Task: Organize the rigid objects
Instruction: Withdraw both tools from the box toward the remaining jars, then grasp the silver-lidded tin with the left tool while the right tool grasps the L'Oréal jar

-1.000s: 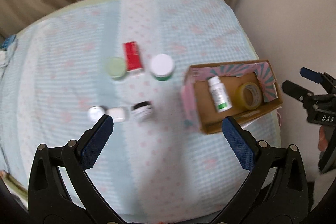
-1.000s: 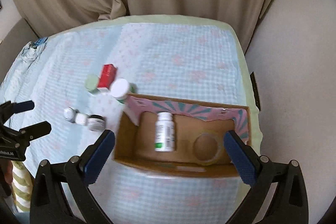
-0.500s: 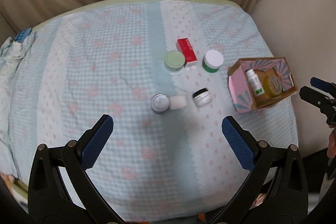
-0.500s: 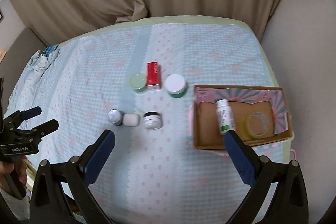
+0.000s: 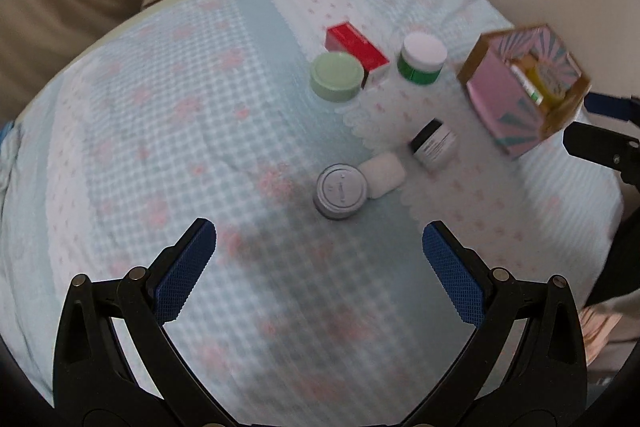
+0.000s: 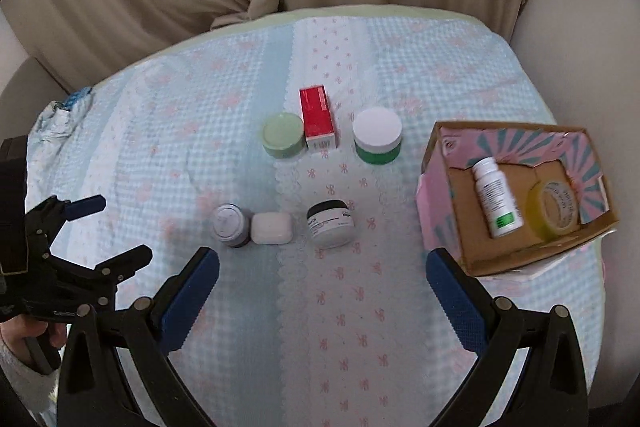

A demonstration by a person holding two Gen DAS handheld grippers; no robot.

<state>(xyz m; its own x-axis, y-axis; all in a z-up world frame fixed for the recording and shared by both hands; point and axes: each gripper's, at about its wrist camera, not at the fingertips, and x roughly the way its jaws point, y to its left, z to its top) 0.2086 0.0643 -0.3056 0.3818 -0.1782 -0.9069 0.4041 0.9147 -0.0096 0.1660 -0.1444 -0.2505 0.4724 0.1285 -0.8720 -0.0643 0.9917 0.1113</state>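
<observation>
left gripper (image 5: 319,245): jaws wide, holding nothing, above the cloth.
right gripper (image 6: 322,273): jaws wide, holding nothing.
worktop (image 6: 160,155): covered by a pale blue checked cloth with pink bows.
grey jar (image 5: 341,191): just ahead of the left jaws, upright, lid up; ahead-left of the right jaws.
white case (image 5: 382,174): touching the grey jar on its right side.
black-lidded jar (image 6: 331,223): straight ahead of the right jaws, just right of the white case, apart from it.
light green jar (image 6: 283,135): farther ahead, in the back row, left end.
red box (image 6: 318,117): lying flat, just beside the light green jar on its right.
white-lidded green jar (image 6: 377,135): right end of the back row, apart from the red box.
cardboard box (image 6: 440,195): ahead-right of the right jaws, open top, pink patterned flaps.
white bottle (image 6: 496,197): lying inside the cardboard box, left part.
yellow tape roll (image 6: 554,211): inside the cardboard box, right of the white bottle.
</observation>
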